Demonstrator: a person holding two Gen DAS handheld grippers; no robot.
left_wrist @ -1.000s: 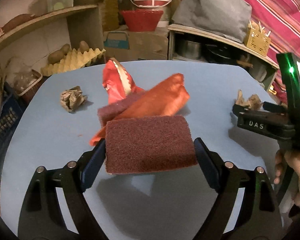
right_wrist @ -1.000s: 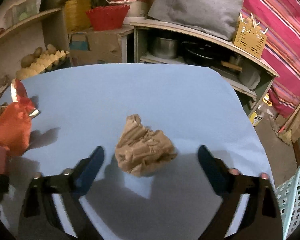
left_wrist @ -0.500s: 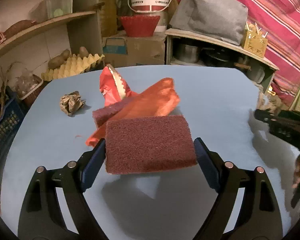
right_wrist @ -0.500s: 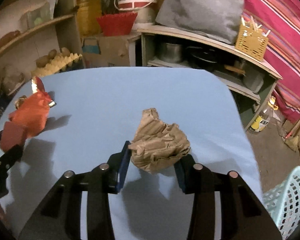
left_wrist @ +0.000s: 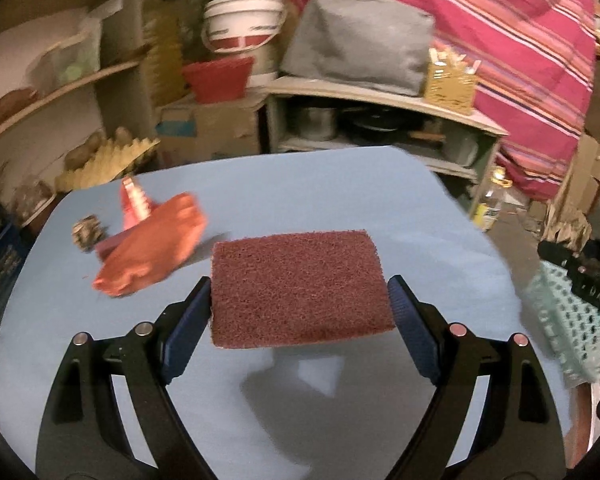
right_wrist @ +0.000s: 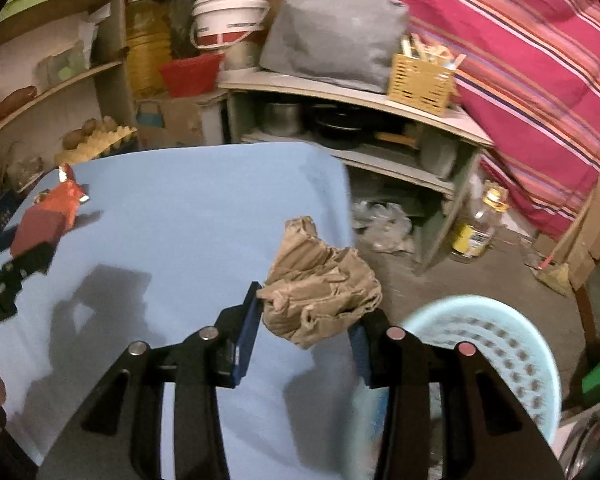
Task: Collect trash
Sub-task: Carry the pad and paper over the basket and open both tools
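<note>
The crumpled brown paper wad [right_wrist: 320, 280] is pinched in the right gripper [right_wrist: 304, 328], clear of the blue desk [right_wrist: 180, 208] and near the pale laundry basket [right_wrist: 500, 344]; I'd say dropping it in comes next. The left gripper [left_wrist: 300, 312] clamps one maroon scouring pad [left_wrist: 300, 288]. One orange wrapper [left_wrist: 152, 248] and one small paper ball [left_wrist: 87, 232] remain.

I see the basket [right_wrist: 496, 344] partly behind my right gripper [right_wrist: 304, 336], rim blurred; small wad [left_wrist: 87, 232] too blurry to ID.
</note>
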